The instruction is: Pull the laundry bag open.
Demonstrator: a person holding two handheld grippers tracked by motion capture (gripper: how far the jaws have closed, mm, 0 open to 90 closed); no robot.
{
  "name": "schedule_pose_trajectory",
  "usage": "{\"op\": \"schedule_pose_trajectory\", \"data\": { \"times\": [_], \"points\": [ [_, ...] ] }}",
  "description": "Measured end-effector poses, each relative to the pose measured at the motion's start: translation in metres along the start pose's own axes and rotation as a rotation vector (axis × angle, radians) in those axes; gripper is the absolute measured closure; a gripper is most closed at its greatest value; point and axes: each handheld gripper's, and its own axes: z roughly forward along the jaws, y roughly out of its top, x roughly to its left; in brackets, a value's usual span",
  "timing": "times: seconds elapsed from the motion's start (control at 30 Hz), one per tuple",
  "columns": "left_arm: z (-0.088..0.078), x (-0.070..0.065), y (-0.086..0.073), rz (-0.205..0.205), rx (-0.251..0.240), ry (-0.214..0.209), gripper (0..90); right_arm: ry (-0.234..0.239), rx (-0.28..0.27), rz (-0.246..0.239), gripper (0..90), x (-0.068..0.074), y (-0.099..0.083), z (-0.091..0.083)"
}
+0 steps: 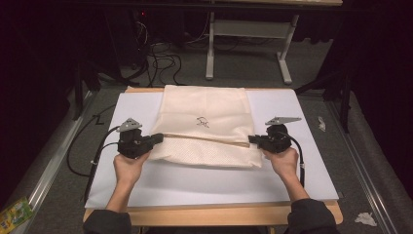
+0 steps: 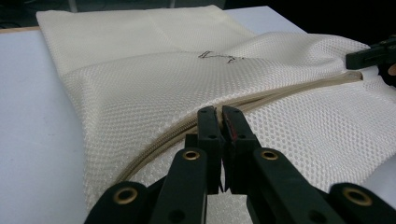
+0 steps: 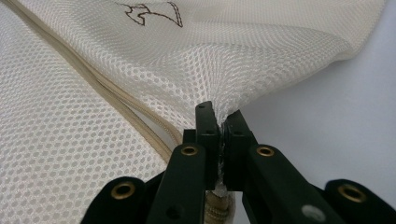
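At the bag's two side edges the tongs are clamping: left gripper (image 1: 157, 139) is pinching the cream mesh laundry bag (image 1: 204, 126) at its zipper (image 2: 261, 100) line; right gripper (image 1: 253, 140) is biting the mesh at the opposite edge; bag is lying flat, centred on the white board (image 1: 302, 161), honeycomb weave, small dark embroidered mark (image 1: 202, 122); wooden table (image 1: 219, 214) edging below; crumpled paper (image 1: 365, 218) and a desk frame (image 1: 248, 44) lying on the floor beyond.

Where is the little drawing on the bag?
In the high view the little drawing sits in the middle of the cream mesh bag, just above the zipper, between the left tool and the right tool.
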Motion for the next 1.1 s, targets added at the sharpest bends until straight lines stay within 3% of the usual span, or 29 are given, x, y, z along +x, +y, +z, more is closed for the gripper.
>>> {"op": "schedule_pose_trajectory", "data": {
  "times": [0.67, 0.77, 0.87, 1.1],
  "points": [
    [-0.007, 0.008, 0.001, -0.02, -0.008, 0.017, 87.3, -0.006, -0.032, 0.012, 89.2, -0.009, -0.005, -0.007],
    [-0.003, 0.008, 0.0, -0.003, 0.018, 0.03, 87.3, -0.003, -0.035, 0.018, 89.2, -0.012, -0.003, -0.008],
    [-0.002, 0.006, -0.002, 0.016, 0.0, 0.047, 87.3, -0.004, -0.03, 0.008, 89.2, -0.011, -0.002, -0.01],
    [0.006, 0.012, -0.001, 0.021, 0.019, 0.06, 87.3, -0.033, -0.022, -0.007, 89.2, -0.02, 0.004, -0.012]
  ]
}}
